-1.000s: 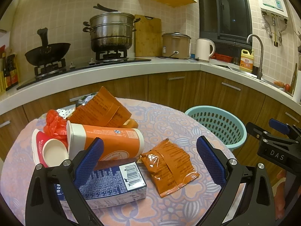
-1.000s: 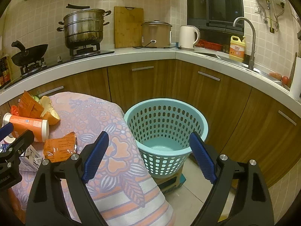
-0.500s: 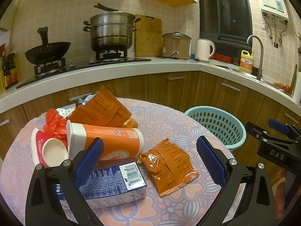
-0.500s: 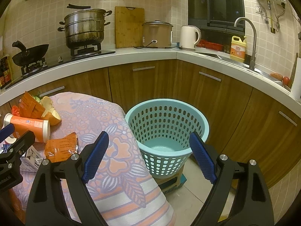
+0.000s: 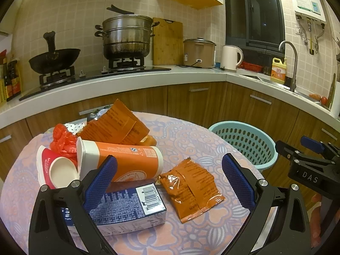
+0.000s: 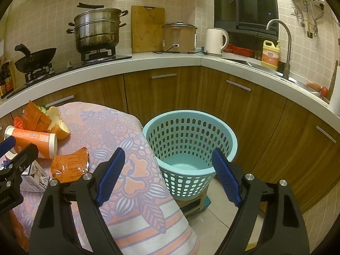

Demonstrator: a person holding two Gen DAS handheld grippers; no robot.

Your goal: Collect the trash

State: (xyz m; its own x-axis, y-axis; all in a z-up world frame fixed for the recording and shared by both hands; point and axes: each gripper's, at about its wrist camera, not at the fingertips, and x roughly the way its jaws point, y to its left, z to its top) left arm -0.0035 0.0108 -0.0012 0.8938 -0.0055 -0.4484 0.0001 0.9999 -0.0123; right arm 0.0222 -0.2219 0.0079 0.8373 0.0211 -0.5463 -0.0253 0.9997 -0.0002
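Note:
Trash lies on a round table with a patterned cloth [image 5: 187, 140]: a small orange packet [image 5: 191, 189], a blue-and-white carton [image 5: 127, 210], an orange-and-white tube [image 5: 123, 161] on its side, a red-and-white cup [image 5: 55, 170], a red plastic bag [image 5: 63, 140] and a large orange bag [image 5: 114, 125]. My left gripper [image 5: 170, 182] is open above the carton and packet, touching nothing. My right gripper [image 6: 167, 176] is open and empty, over the table's right edge in front of the turquoise basket [image 6: 191, 131], which stands on the floor.
Wooden cabinets and a white counter [image 5: 148, 78] curve behind the table, with a wok, a steamer pot, a rice cooker, a kettle and a sink. The basket [image 5: 244, 140] sits right of the table. A piece of bread [image 6: 57, 123] lies by the orange bag [image 6: 34, 114].
Both views have shifted very slightly, as if the grippers drifted a little. Nothing on the table moved and both grippers stay open.

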